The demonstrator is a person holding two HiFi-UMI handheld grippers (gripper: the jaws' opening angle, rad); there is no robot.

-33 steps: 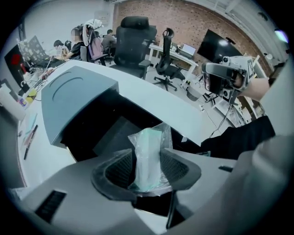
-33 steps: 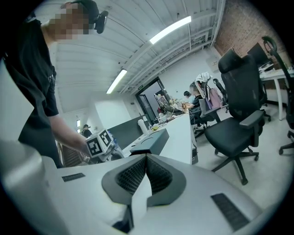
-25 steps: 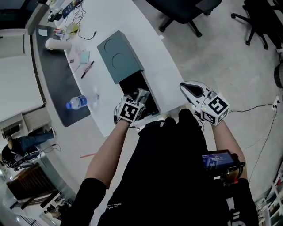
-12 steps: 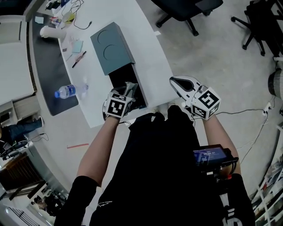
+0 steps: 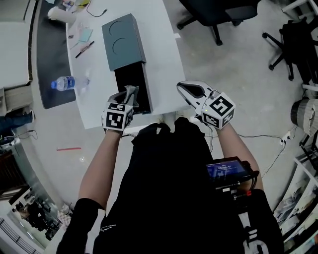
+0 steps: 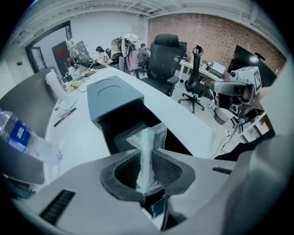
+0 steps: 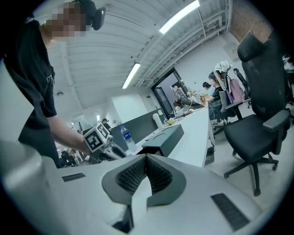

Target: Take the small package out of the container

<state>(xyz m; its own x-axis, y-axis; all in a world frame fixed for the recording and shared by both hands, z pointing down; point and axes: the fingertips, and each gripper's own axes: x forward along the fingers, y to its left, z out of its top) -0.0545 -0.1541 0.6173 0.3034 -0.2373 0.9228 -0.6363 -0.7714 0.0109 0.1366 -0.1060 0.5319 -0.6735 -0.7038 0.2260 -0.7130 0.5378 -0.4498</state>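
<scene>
The container point(image 5: 121, 42) is a grey-green box on the white table, with its black drawer point(image 5: 133, 82) pulled out toward me. My left gripper point(image 5: 129, 93) is at the drawer's near left corner. It is shut on the small package point(image 6: 148, 142), a clear crinkled plastic pouch standing upright between the pads above the open drawer point(image 6: 124, 128). My right gripper point(image 5: 184, 88) hovers past the table's right edge. Its jaws point(image 7: 146, 158) are shut with nothing in them, and the container point(image 7: 165, 137) shows beyond them.
A water bottle point(image 5: 67, 83) lies on a dark mat point(image 5: 49, 59) to the left of the container, and a pen point(image 5: 83, 48) lies near it. Office chairs point(image 5: 218, 15) stand on the floor at the right. A small screen point(image 5: 228, 171) hangs at the person's waist.
The head view has swung, so the table sits higher and further left. The left gripper keeps the package at the drawer's near end. The right gripper stays beside the table edge.
</scene>
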